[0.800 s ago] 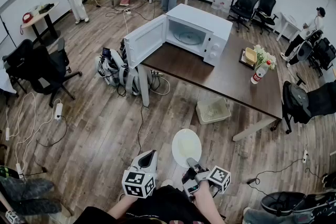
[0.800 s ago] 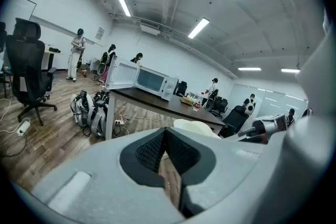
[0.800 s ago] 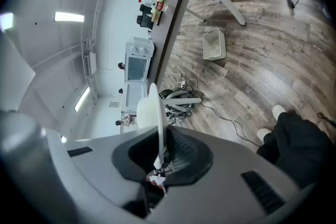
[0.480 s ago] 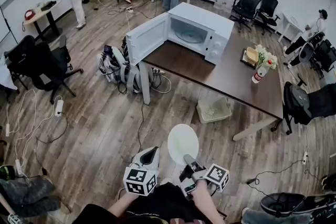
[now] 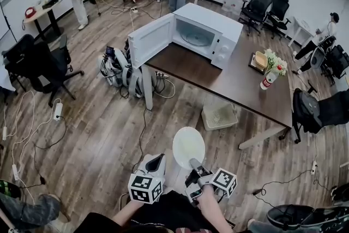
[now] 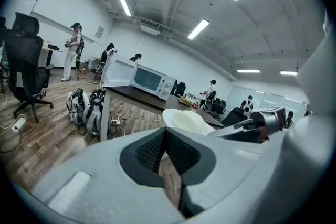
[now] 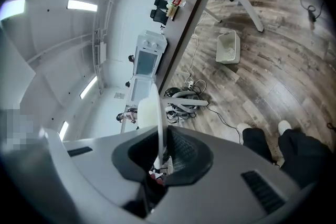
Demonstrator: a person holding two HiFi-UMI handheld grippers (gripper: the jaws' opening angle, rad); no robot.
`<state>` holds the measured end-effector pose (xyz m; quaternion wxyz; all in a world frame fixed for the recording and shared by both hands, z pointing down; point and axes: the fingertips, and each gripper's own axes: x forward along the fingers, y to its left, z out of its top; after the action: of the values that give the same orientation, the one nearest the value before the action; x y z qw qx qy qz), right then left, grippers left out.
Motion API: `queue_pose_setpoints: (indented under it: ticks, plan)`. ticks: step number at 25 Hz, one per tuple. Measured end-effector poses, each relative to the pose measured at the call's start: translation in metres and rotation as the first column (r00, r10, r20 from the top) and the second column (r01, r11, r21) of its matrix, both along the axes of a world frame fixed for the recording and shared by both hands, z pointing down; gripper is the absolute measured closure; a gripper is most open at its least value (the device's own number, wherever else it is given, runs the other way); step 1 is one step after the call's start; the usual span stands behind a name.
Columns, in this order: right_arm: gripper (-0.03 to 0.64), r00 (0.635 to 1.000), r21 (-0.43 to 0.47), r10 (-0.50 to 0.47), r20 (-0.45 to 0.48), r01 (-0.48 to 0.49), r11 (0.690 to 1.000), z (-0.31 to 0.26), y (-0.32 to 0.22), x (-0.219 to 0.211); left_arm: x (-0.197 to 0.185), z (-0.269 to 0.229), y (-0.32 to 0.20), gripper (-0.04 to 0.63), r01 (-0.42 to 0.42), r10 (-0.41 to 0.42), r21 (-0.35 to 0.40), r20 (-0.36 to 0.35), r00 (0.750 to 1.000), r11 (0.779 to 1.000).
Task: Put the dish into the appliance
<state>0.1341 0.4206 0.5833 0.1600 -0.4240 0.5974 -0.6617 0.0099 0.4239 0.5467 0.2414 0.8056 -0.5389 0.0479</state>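
Observation:
In the head view a white round dish point(image 5: 188, 147) is held out over the wood floor, with my right gripper point(image 5: 194, 165) shut on its near rim. The right gripper view shows the dish point(image 7: 149, 110) edge-on, clamped between the pads of that gripper point(image 7: 159, 153). My left gripper point(image 5: 157, 160) hangs just left of the dish, shut and empty; its pads point(image 6: 165, 131) meet at the tips. The white microwave point(image 5: 203, 35) stands on the far end of the brown table point(image 5: 240, 82), its door point(image 5: 150, 41) swung wide open to the left and the turntable visible inside.
A white basket point(image 5: 220, 115) sits on the floor under the table. Bags of gear point(image 5: 117, 71) and cables lie by the table leg. A bottle and flowers point(image 5: 271, 70) stand on the table's right. Office chairs and several people line the room's edges.
The dish and both grippers have shifted slightly left and up in the head view. The right grip on the dish is unchanged. A person at the far left has moved.

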Motion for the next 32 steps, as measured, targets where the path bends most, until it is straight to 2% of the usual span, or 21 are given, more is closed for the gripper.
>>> queue_pose_setpoints:
  ticks: [8, 14, 18, 27, 32]
  plan:
    - [0.578, 0.998, 0.018, 0.059, 0.006, -0.059, 0.998, 0.005, -0.065, -0.009, -0.005, 0.003, -0.078, 0.594, -0.061, 0.061, 0.007, 0.014, 0.998, 0.998]
    - [0.578, 0.994, 0.029, 0.108, 0.021, -0.108, 0.994, 0.0, -0.127, -0.031, -0.038, -0.002, -0.153, 0.592, -0.048, 0.047, 0.016, 0.043, 0.998, 0.999]
    - [0.577, 0.991, 0.042, 0.134, 0.02, -0.135, 0.99, -0.005, -0.163, -0.045, -0.053, -0.011, -0.194, 0.594, -0.077, 0.075, 0.038, 0.045, 0.996, 0.996]
    - [0.577, 0.979, 0.035, 0.205, 0.009, -0.205, 0.978, 0.003, -0.209, -0.078, -0.079, -0.013, -0.252, 0.594, -0.177, 0.172, 0.058, 0.069, 0.983, 0.983]
    - [0.577, 0.973, 0.021, 0.232, 0.01, -0.232, 0.973, 0.011, -0.222, -0.091, -0.095, -0.011, -0.27, 0.594, -0.198, 0.194, 0.053, 0.081, 0.978, 0.979]
